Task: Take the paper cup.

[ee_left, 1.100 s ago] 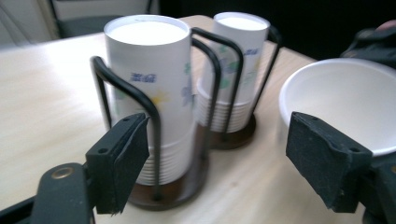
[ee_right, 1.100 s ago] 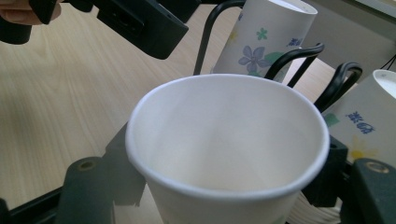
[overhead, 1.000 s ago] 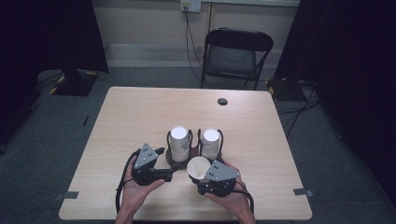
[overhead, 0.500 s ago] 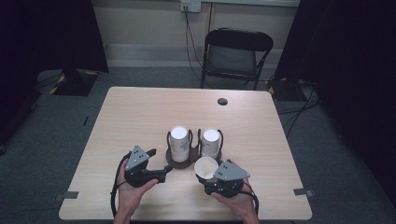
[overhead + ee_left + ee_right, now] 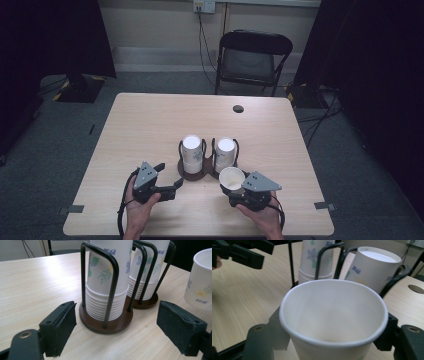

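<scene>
The paper cup (image 5: 231, 178) sits upright in my right gripper (image 5: 246, 190), just in front of the two cup stacks (image 5: 191, 154) in their holder (image 5: 194, 172) on the table (image 5: 150, 125). In the left gripper view, my left gripper's (image 5: 120, 326) fingers (image 5: 61, 325) stand wide and empty, facing the holder. In the right gripper view, fingers clamp the cup's wall. I judge the cup is freshly pulled; next I must set it down clear of the holder.
</scene>
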`<move>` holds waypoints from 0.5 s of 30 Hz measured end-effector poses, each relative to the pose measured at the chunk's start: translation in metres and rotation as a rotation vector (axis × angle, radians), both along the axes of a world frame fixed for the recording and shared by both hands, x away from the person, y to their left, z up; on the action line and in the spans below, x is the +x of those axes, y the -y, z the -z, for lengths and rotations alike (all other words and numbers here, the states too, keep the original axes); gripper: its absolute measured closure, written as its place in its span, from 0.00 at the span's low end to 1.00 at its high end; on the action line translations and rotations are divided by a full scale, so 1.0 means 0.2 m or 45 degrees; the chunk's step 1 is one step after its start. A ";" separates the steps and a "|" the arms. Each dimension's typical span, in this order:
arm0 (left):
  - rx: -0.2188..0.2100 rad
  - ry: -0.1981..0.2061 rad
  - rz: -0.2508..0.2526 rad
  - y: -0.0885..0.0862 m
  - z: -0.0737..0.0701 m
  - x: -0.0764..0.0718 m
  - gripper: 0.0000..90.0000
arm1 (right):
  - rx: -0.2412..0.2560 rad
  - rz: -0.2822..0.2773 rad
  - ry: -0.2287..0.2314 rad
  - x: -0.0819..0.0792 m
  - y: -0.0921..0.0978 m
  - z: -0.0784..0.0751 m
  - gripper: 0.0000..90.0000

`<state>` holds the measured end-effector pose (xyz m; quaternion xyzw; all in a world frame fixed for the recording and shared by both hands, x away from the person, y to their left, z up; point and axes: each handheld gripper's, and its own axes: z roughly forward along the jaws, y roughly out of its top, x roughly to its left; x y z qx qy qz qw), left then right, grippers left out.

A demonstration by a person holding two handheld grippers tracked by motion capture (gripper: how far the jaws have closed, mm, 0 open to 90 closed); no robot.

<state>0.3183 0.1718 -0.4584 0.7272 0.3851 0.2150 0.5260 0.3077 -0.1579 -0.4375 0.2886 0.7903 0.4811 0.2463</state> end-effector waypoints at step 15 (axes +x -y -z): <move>-0.006 0.000 -0.060 -0.07 0.09 0.01 0.17 | 0.027 0.122 -0.017 0.06 0.11 -0.02 0.34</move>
